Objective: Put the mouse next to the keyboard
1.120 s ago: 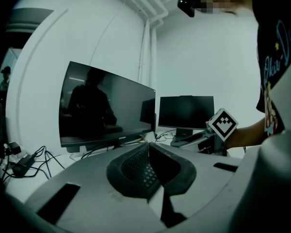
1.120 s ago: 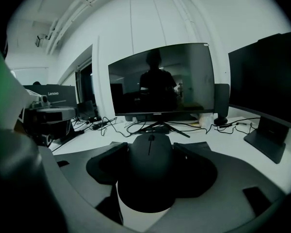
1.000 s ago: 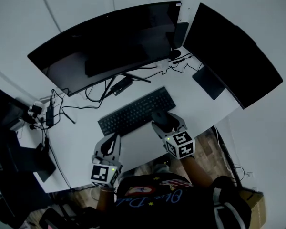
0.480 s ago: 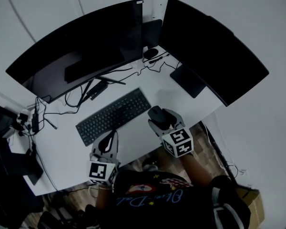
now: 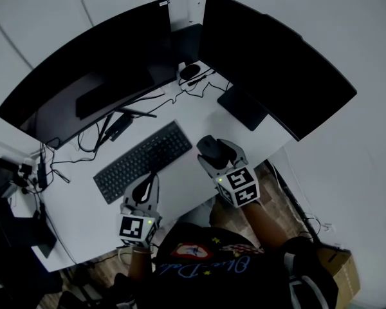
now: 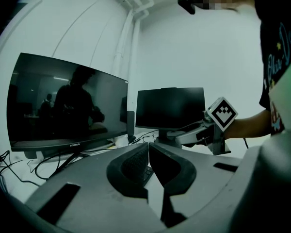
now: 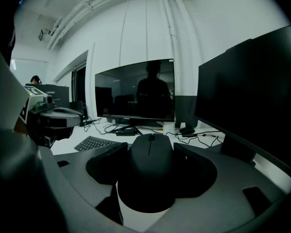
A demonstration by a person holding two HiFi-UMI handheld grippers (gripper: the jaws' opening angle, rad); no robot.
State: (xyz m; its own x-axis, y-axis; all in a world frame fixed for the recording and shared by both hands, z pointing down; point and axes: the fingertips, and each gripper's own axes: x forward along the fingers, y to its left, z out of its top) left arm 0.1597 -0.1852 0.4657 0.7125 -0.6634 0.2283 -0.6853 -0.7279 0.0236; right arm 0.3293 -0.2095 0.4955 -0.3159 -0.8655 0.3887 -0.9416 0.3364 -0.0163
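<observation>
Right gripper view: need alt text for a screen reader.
A black mouse is clamped between the two dark jaws of the right gripper, over a white desk. Behind it to the left lies a black keyboard, with a wide dark monitor beyond and a second monitor at right. The left gripper shows at the left edge.

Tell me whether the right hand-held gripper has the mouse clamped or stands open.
Clamped: the right gripper view shows the right hand-held gripper with both jaws against the sides of the mouse.
</observation>
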